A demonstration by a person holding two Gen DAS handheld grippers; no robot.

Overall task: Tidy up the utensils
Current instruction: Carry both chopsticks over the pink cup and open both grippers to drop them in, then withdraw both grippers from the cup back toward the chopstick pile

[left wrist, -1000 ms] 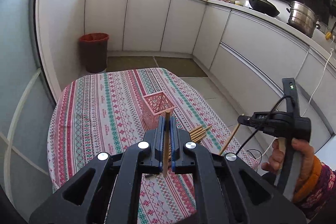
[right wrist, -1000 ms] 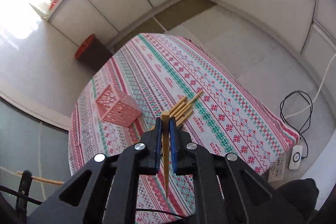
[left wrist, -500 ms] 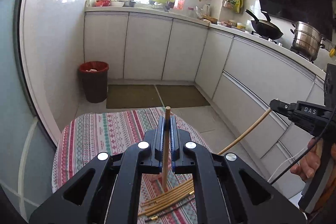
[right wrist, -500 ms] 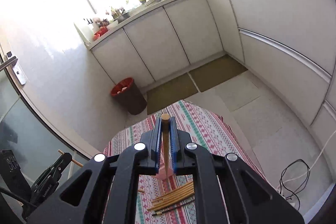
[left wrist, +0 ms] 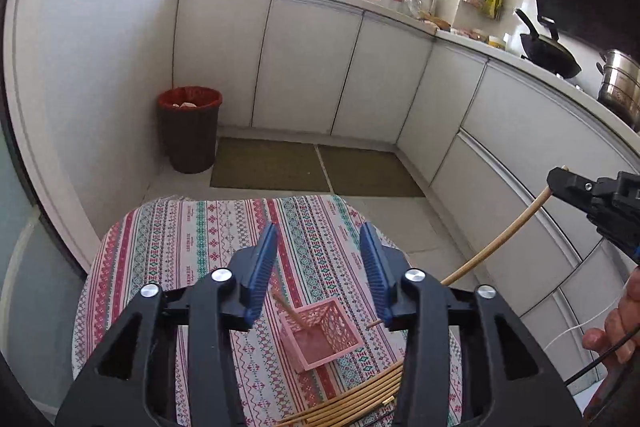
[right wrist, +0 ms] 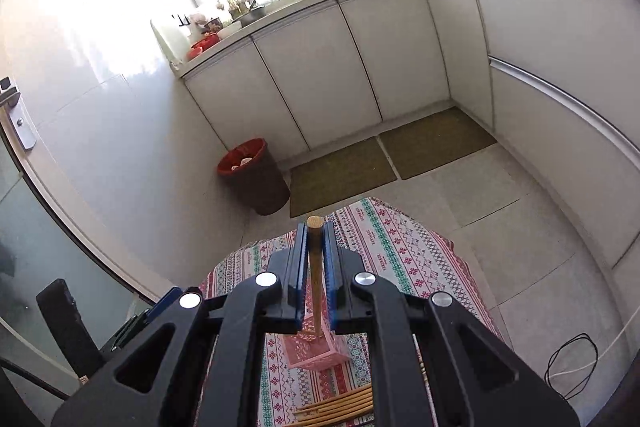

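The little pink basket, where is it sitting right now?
The pink basket stands on the patterned tablecloth, directly below the open left claw in the left wrist view, with one chopstick leaning inside it and a bundle of loose chopsticks lying just nearer the camera.

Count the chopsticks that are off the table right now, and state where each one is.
2. One chopstick leans inside the pink basket, released by the open left gripper. The other chopstick is clamped in the right gripper. More may be hidden.
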